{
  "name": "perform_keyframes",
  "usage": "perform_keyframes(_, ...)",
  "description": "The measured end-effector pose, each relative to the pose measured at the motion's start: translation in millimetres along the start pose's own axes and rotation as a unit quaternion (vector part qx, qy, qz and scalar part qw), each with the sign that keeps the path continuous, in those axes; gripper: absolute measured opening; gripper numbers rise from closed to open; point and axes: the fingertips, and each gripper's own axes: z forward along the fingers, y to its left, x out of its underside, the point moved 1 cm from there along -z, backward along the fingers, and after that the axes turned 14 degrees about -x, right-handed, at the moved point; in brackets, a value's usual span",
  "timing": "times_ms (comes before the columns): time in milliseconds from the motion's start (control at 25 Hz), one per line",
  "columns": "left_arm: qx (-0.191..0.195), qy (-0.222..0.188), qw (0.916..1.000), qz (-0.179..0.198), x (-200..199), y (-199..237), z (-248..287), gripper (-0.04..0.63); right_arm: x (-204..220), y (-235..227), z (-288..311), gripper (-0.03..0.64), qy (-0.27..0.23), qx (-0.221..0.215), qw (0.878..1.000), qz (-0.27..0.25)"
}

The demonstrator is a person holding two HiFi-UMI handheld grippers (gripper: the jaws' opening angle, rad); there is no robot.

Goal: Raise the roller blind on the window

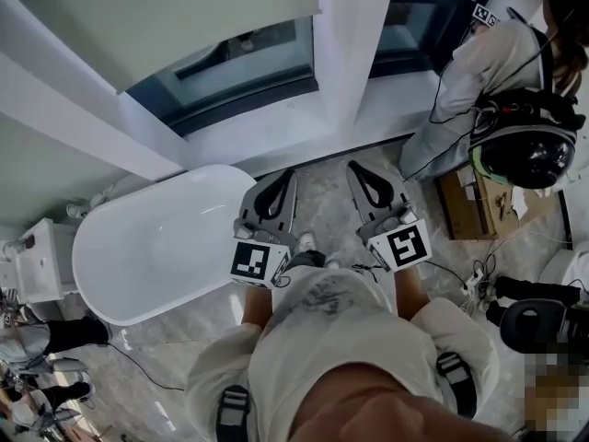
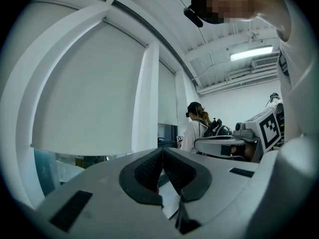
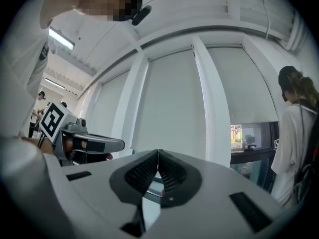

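You held the left gripper [image 2: 162, 151] and the right gripper [image 3: 158, 152] level and side by side, both pointed at the window [image 1: 235, 63]. Each claw was pressed fully together with nothing between its pads; neither had taken hold of a cord or hem. The roller blind [image 1: 138, 17] hung ahead and above, lowered over most of the glass, leaving a bare strip above the sill. This carriage likely suited an approach — compact past the bathtub [image 1: 156, 247] at your left — with the blind well apart from both claws.
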Motion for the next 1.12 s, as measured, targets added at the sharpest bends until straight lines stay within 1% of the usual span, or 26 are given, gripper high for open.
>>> perform_keyframes(280,0.010,-0.002,0.9999,-0.005,2,36,25,0.008,3,-10,41,0.061,0.010,0.011,1.000,-0.002)
perform_keyframes(480,0.025,-0.002,0.9997,-0.008,4,62,42,0.008,3,-18,68,0.061,0.017,0.030,0.999,-0.008)
perform_keyframes(600,0.028,0.002,0.9996,-0.010,8,73,53,0.008,3,-23,78,0.061,0.022,0.040,0.999,-0.011)
perform_keyframes(960,0.032,0.007,0.9994,-0.015,15,84,79,0.008,12,-44,97,0.061,0.041,0.050,0.998,-0.017)
perform_keyframes(1120,0.031,0.010,0.9994,-0.014,19,85,100,0.008,16,-64,107,0.061,0.029,0.049,0.998,-0.016)
